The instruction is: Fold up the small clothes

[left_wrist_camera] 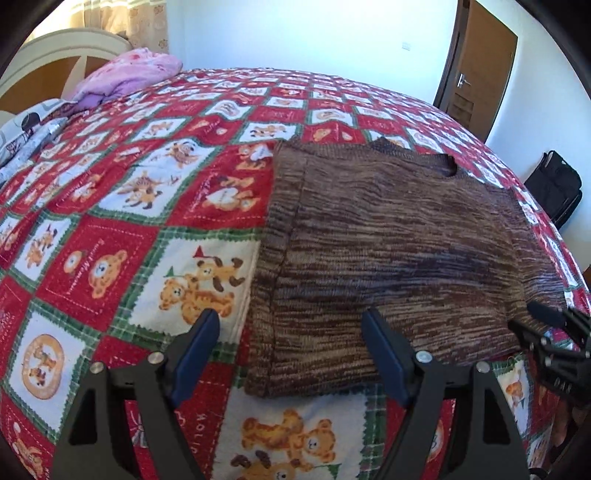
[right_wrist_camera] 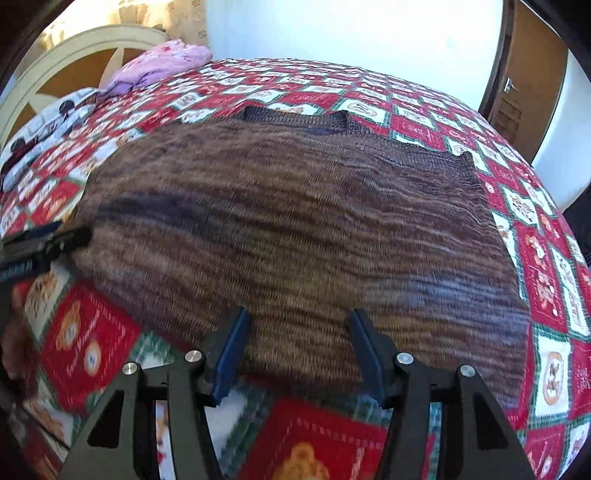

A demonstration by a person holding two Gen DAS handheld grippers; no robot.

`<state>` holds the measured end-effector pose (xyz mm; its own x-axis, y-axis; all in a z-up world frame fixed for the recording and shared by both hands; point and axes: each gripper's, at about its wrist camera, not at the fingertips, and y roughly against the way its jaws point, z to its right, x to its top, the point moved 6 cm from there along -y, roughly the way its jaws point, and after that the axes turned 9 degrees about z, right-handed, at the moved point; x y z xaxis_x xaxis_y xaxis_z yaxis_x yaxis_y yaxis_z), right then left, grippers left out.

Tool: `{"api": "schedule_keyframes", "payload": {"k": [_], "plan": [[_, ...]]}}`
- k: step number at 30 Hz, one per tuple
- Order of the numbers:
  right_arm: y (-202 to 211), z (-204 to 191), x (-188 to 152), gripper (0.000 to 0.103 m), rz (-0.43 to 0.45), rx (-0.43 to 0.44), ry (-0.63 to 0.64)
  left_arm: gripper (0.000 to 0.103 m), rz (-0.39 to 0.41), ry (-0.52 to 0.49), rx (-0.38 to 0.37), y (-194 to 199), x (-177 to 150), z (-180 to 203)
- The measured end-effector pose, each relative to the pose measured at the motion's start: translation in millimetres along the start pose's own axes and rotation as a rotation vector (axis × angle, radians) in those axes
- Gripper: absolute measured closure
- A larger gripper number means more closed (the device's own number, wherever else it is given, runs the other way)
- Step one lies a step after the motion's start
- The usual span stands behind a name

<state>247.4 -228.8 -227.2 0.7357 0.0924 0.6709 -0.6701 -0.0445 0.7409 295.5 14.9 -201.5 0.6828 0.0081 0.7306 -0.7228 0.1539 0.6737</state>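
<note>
A bed [left_wrist_camera: 155, 206] with a red teddy-bear quilt carried a flat brown knit sweater [left_wrist_camera: 399, 236], a pink pillow [left_wrist_camera: 129, 74], and perhaps patterned bedding [left_wrist_camera: 26, 133].

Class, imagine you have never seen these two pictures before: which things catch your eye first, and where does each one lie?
First comes the brown knitted sweater, lying flat on the bed. Under it spreads the loud red quilt with teddy-bear squares. Next, a crumpled pink blanket sits at the far end by the headboard, and near the sweater's closest edge both the left gripper and the right gripper are open.

White walls [left_wrist_camera: 295, 33], wooden door [left_wrist_camera: 480, 74], cream headboard [right_wrist_camera: 85, 48], curtains [left_wrist_camera: 122, 14], sunlit.
</note>
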Motion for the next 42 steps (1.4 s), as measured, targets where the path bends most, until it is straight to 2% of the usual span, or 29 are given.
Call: {"api": "schedule_keyframes", "payload": {"k": [3,7,10,12,13,14,16,21,26,29,34,39,42], "plan": [[9.2,2.4,4.7,0.045,-0.018,0.009,-0.016,0.021,-0.002,0.012,-0.011,-0.2,-1.5,-0.5],[16.0,-5.4,41.7,0.045,0.081,0.024,-0.070,0.020,-0.005,0.009,-0.012,-0.5,-2.0,0.1],[2.0,-28.6,61.0,0.045,0.100,0.066,-0.031,0.019,-0.017,0.003,-0.013,0.3,-2.7,-0.8],[-15.0,-42.3,57.1,0.045,0.067,0.073,0.003,0.019,-0.027,-0.012,-0.023,4.5,-1.9,-2.8],[-24.8,-48.9,46.8,0.045,0.019,0.092,0.006,0.019,-0.024,-0.021,-0.024,8.2,-0.5,-6.1],[-26.2,-52.5,38.7,0.045,0.012,0.100,0.006,0.019,-0.015,-0.024,-0.024,12.4,1.3,-10.6],[-17.8,-57.2,27.2,0.045,0.051,0.082,0.028,0.019,-0.002,-0.022,-0.031,19.0,5.0,-21.1],[0.5,-59.1,6.3,0.045,0.037,0.100,0.040,0.019,0.006,-0.020,-0.036,25.2,18.5,-48.5],[3.5,-59.6,10.8,0.045,0.024,0.099,0.055,0.019,0.008,0.051,-0.064,25.6,34.9,-70.5],[12.0,-63.5,22.1,0.045,0.068,0.091,0.055,0.019,0.009,0.058,-0.066,21.0,40.9,-76.0],[24.5,-112.1,31.1,0.045,0.131,0.146,0.195,0.019,-0.032,0.093,-0.093,5.0,41.0,-85.3],[20.8,-166.8,30.5,0.045,0.170,0.127,0.425,0.019,-0.080,0.153,-0.126,-5.6,38.1,-95.5],[16.6,-188.1,31.6,0.045,0.177,0.143,0.485,0.019,-0.075,0.170,-0.142,-4.0,39.8,-102.1]]}}
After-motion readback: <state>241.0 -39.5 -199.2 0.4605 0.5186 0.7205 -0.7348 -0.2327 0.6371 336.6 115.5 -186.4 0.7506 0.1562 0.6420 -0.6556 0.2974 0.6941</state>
